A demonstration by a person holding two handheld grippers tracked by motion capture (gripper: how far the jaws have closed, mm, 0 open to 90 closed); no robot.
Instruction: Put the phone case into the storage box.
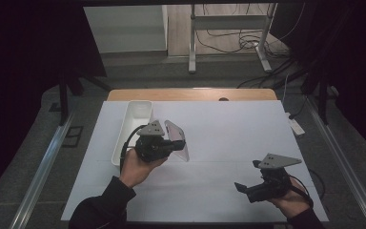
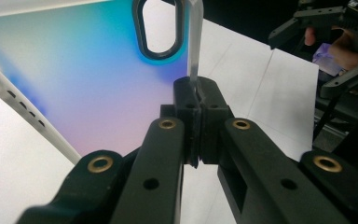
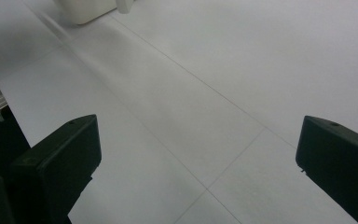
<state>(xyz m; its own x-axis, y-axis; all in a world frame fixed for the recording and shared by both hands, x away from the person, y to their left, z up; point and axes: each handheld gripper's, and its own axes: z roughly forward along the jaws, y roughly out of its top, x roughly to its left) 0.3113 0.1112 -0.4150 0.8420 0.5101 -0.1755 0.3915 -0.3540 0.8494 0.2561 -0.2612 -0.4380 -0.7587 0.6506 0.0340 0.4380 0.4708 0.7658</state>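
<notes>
The left gripper (image 1: 175, 144) is clamped on the edge of an iridescent phone case (image 1: 177, 139), holding it up on the left of the tabletop (image 1: 228, 143), just right of the white bin (image 1: 132, 128). This looks like the carry step, case in the air; the next move probably calls for swinging it left over the bin and letting go. Near right, the right gripper (image 1: 249, 179) waits with jaws wide apart, holding nothing, just over the white sheet.
</notes>
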